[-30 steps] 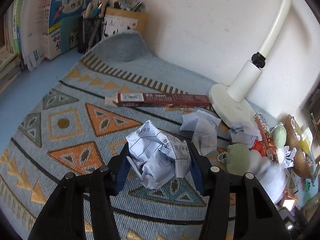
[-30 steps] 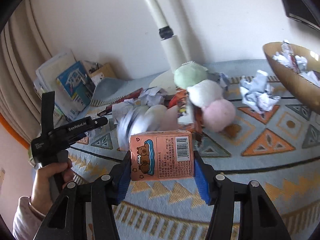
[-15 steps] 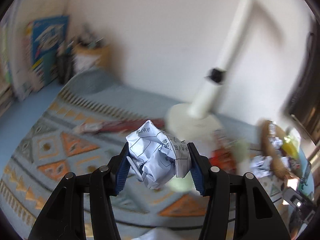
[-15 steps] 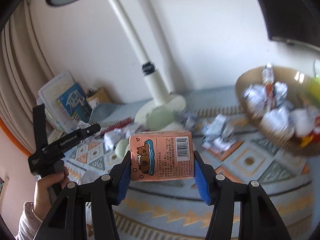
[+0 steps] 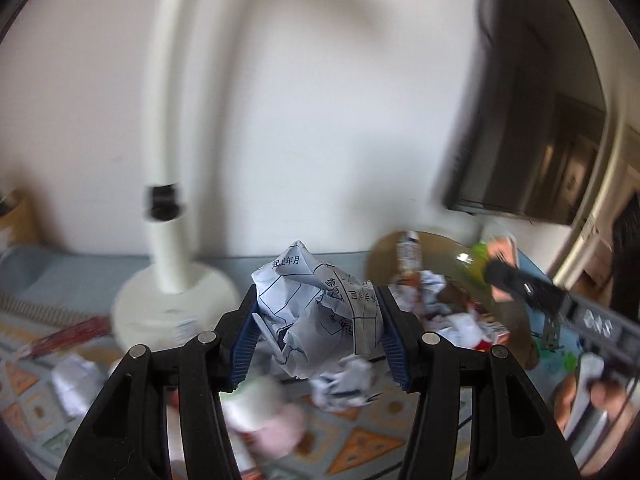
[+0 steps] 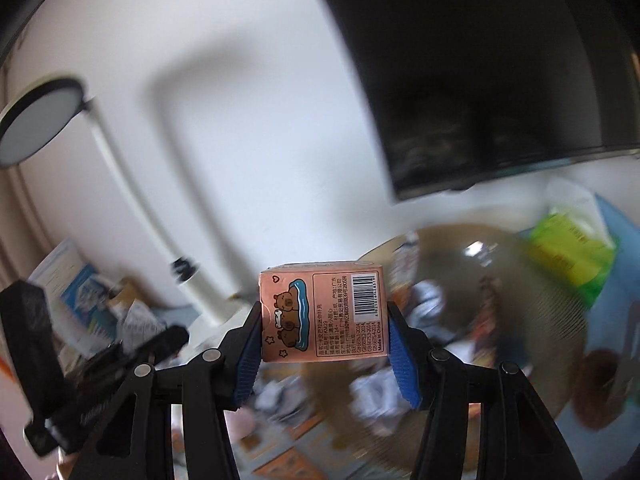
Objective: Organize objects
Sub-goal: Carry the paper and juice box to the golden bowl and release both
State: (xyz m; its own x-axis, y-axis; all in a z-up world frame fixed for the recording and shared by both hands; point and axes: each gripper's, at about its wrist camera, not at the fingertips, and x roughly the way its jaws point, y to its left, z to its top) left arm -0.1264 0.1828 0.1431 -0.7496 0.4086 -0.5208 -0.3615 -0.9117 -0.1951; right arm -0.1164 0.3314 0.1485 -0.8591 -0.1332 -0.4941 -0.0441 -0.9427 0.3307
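Observation:
My left gripper [image 5: 316, 340] is shut on a crumpled ball of printed white paper [image 5: 316, 316] and holds it in the air above the patterned mat. A brown woven basket [image 5: 460, 276] with crumpled paper and wrappers in it lies ahead to the right. My right gripper [image 6: 324, 336] is shut on a small pink box with cartoon bears and a barcode [image 6: 324, 314]. The same basket [image 6: 520, 320] is blurred just beyond and right of the box. The right gripper also shows at the right edge of the left wrist view [image 5: 520, 288].
A white desk lamp [image 5: 172, 280] stands on the mat at the left. Loose paper balls [image 5: 344, 384] and soft round toys [image 5: 264, 412] lie on the mat below. A dark monitor [image 6: 480, 80] hangs on the wall. A green packet [image 6: 568, 256] lies behind the basket. Books [image 6: 76, 284] stand far left.
Both grippers have lifted and swung right toward the basket, still holding the paper ball and the pink box. The basket now looks much closer in both views.

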